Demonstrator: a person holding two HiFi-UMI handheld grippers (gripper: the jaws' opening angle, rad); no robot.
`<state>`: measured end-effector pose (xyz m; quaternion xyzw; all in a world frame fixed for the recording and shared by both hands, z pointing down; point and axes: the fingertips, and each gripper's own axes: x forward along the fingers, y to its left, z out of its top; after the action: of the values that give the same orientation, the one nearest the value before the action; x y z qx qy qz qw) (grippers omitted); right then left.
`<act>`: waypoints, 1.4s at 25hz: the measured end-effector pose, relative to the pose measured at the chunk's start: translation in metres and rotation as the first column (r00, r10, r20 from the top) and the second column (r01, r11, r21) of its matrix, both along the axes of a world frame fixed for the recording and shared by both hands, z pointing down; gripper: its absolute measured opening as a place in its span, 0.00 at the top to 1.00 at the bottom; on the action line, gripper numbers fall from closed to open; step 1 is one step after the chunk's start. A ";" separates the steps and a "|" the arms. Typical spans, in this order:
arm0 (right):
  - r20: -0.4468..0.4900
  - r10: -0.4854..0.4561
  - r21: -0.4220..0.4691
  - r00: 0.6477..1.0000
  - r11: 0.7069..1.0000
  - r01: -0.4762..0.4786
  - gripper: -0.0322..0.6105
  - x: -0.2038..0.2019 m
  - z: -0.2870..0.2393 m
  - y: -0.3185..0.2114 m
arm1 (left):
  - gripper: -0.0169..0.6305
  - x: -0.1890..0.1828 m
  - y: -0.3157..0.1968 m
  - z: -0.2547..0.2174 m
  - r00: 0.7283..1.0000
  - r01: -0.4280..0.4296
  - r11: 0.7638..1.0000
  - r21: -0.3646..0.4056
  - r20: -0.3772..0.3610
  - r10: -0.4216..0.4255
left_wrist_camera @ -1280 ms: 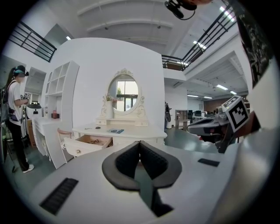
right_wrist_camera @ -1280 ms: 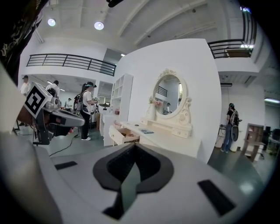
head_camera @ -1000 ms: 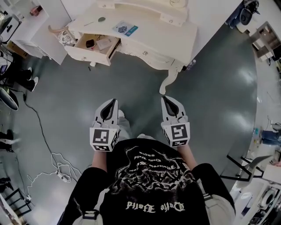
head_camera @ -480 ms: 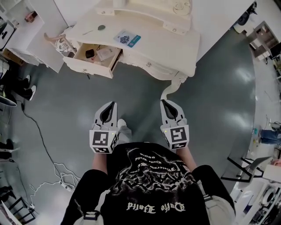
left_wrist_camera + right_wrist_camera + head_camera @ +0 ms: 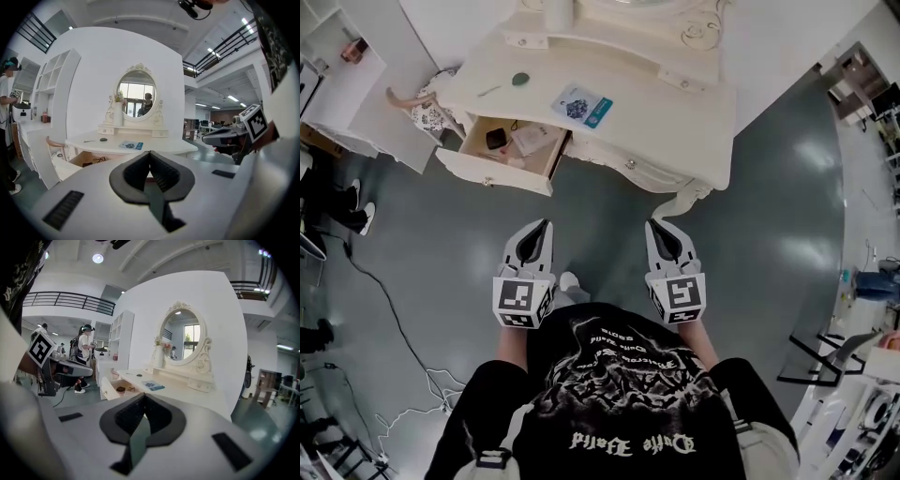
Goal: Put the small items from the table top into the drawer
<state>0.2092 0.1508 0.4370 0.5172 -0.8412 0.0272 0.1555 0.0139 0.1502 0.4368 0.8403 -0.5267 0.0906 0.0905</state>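
Observation:
The white dressing table [image 5: 675, 112] stands ahead of me, its left drawer [image 5: 492, 169] pulled open. On the top lie a blue-and-white packet [image 5: 581, 105], a small green round item [image 5: 520, 80] and a thin stick-like item [image 5: 490, 90]. Inside the drawer are a black item [image 5: 496, 140] and a pale pinkish packet [image 5: 532, 139]. My left gripper [image 5: 543, 229] and right gripper [image 5: 658, 228] are held side by side over the floor, well short of the table, both shut and empty. The packet [image 5: 131, 145] and the drawer [image 5: 119, 387] also show beyond the jaws.
A chair with a floral cushion [image 5: 431, 89] stands left of the drawer, beside a white shelf unit [image 5: 347, 66]. Cables [image 5: 403, 356] trail on the grey floor at the left. An oval mirror [image 5: 136, 96] rises behind the table. People stand [image 5: 86, 352] at the far left.
The table and open drawer have slid lower and grown in the head view as I come closer. Both grippers stay shut, side by side before my body.

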 end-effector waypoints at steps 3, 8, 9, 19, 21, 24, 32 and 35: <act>0.016 0.034 -0.009 0.999 0.999 -0.034 0.93 -0.012 0.002 -0.016 | 0.95 -0.009 -0.020 0.001 0.999 -0.037 0.999 -0.005 0.002 0.037; 0.027 0.053 -0.028 0.998 0.998 -0.052 0.93 -0.032 0.004 -0.039 | 0.95 -0.027 -0.046 0.000 0.998 -0.065 0.998 -0.010 -0.002 0.065; 0.025 0.056 -0.034 0.998 0.998 -0.055 0.93 -0.036 0.006 -0.042 | 0.95 -0.031 -0.049 0.001 0.998 -0.069 0.998 -0.012 -0.003 0.069; -0.005 0.047 -0.040 0.999 0.998 -0.048 0.93 -0.073 0.011 -0.065 | 0.95 -0.068 -0.070 0.008 0.999 -0.050 0.998 -0.026 -0.020 0.050; -0.007 0.046 -0.039 0.999 0.998 -0.046 0.93 -0.076 0.010 -0.068 | 0.95 -0.072 -0.072 0.008 0.998 -0.041 0.999 -0.023 -0.038 0.040; -0.003 0.051 -0.034 0.999 0.998 -0.051 0.93 -0.077 0.007 -0.073 | 0.95 -0.076 -0.075 0.007 0.998 -0.033 0.999 -0.020 -0.054 0.032; 0.028 0.060 -0.041 0.998 0.997 -0.059 0.93 -0.080 0.011 -0.079 | 0.95 -0.083 -0.079 0.006 0.998 -0.012 1.000 -0.018 -0.066 0.011; 0.036 0.057 -0.041 0.998 0.998 -0.056 0.93 -0.081 0.012 -0.086 | 0.95 -0.085 -0.082 0.007 0.999 -0.006 1.000 -0.020 -0.048 0.005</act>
<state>0.1286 0.0646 0.4493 0.5369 -0.8282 0.0581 0.1495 -0.0711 0.0682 0.4435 0.8427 -0.5213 0.0757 0.1112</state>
